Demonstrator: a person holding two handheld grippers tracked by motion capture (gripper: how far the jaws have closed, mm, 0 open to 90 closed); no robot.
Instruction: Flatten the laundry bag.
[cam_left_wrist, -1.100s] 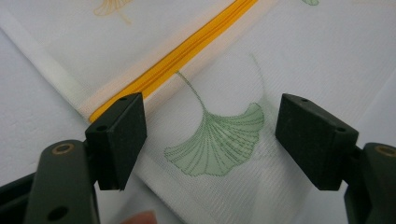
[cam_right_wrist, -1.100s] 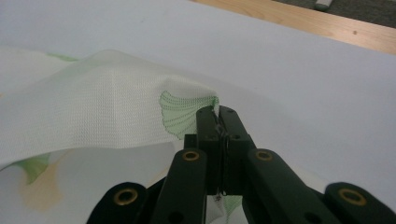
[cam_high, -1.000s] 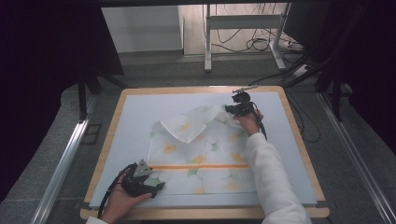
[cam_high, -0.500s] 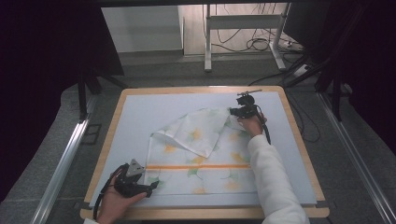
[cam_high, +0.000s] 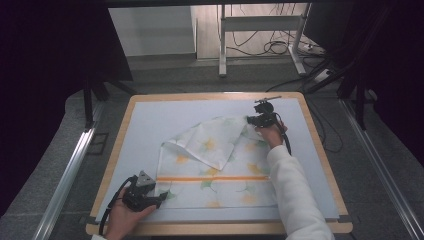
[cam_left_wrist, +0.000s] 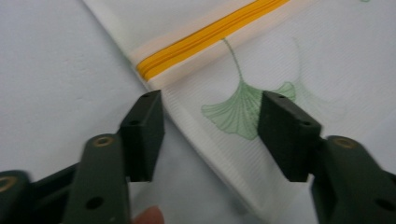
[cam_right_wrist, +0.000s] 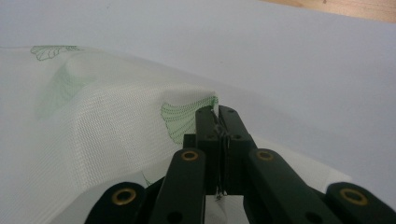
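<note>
A white cloth (cam_high: 220, 172) printed with ginkgo leaves and crossed by an orange stripe (cam_high: 215, 178) lies on the pale mat (cam_high: 165, 117), its far part folded over. My right gripper (cam_high: 256, 120) is shut on the cloth's far right corner; in the right gripper view the fabric (cam_right_wrist: 116, 140) is pinched between the closed jaws of that gripper (cam_right_wrist: 217, 114). My left gripper (cam_high: 152, 199) sits at the near left edge. In the left gripper view the cloth's edge (cam_left_wrist: 233, 116) lies between its jaws (cam_left_wrist: 210, 116), which have just been closing; the pads (cam_left_wrist: 285, 130) stand off the fabric.
The mat lies on a wood-rimmed table (cam_high: 117, 150). A metal rail (cam_high: 65, 180) runs along the left, another (cam_high: 385, 185) along the right. Cables (cam_high: 280, 47) and a stand's legs lie on the floor beyond the far edge.
The right gripper has drawn the pinched corner slightly to the right, spreading the folded flap a little. The left hand has stayed at the near left edge.
</note>
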